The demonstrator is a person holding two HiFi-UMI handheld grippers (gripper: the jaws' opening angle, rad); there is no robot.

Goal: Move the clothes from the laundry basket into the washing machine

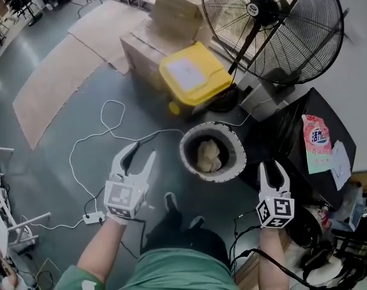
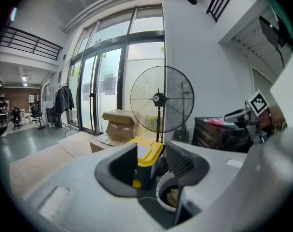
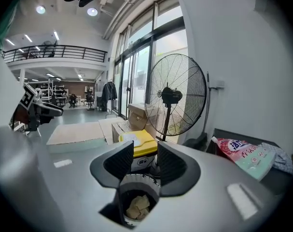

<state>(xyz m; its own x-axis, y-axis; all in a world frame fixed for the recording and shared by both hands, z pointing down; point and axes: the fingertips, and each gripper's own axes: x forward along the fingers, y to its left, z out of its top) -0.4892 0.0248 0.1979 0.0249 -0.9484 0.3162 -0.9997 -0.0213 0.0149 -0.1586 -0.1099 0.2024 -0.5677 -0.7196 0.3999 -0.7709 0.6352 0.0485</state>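
Left gripper (image 1: 142, 151): jaws apart, nothing between them; held over the floor, left of the basket.
Right gripper (image 1: 272, 169): jaws apart by a narrower gap, empty; right of the basket.
Laundry basket (image 1: 237, 156): round, white-rimmed, on the floor between both grippers.
Clothes (image 1: 208, 154): pale bundle inside the basket.
Surroundings: yellow-lidded bin (image 1: 194, 74) and fan (image 1: 274, 23) beyond the basket.

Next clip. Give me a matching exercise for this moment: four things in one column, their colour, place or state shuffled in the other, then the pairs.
1. laundry basket
2. bin lid
3. detergent pouch
4. right claw

A. lying on the black cabinet
B. open, nothing in it
C. holds beige clothes
D. yellow

Pairs: 1-C, 2-D, 3-A, 4-B
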